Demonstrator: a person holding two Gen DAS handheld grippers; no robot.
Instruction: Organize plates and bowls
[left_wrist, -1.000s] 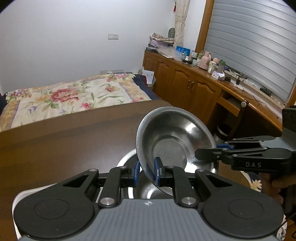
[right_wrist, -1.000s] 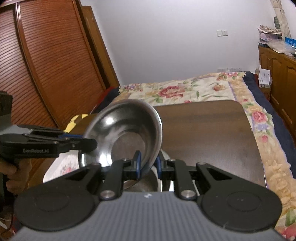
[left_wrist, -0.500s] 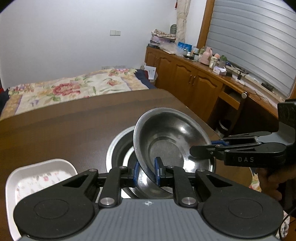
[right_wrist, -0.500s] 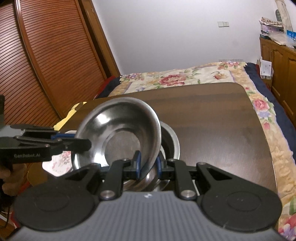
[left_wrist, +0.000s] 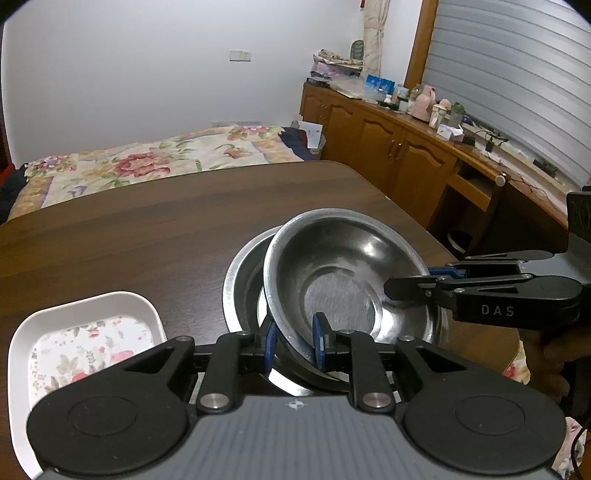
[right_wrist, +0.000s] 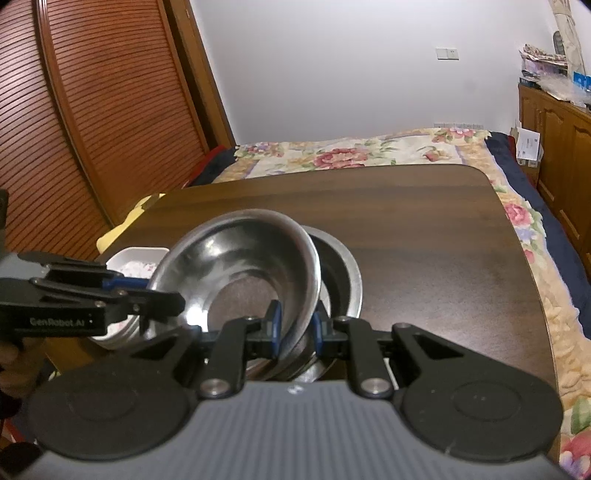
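A steel bowl is held tilted between both grippers, low over a second steel bowl that rests on the dark wooden table. My left gripper is shut on the held bowl's near rim. My right gripper is shut on its opposite rim. In the right wrist view the held bowl partly covers the lower bowl. Each gripper shows in the other's view, the right one and the left one. A white floral rectangular plate lies left of the bowls.
The table's right edge is close to the bowls. Beyond the table are a bed with a floral cover, wooden cabinets on the right and a slatted wooden door on the left.
Both grippers have lowered the held bowl from high above the table down onto the lower bowl. The white plate has come into view.
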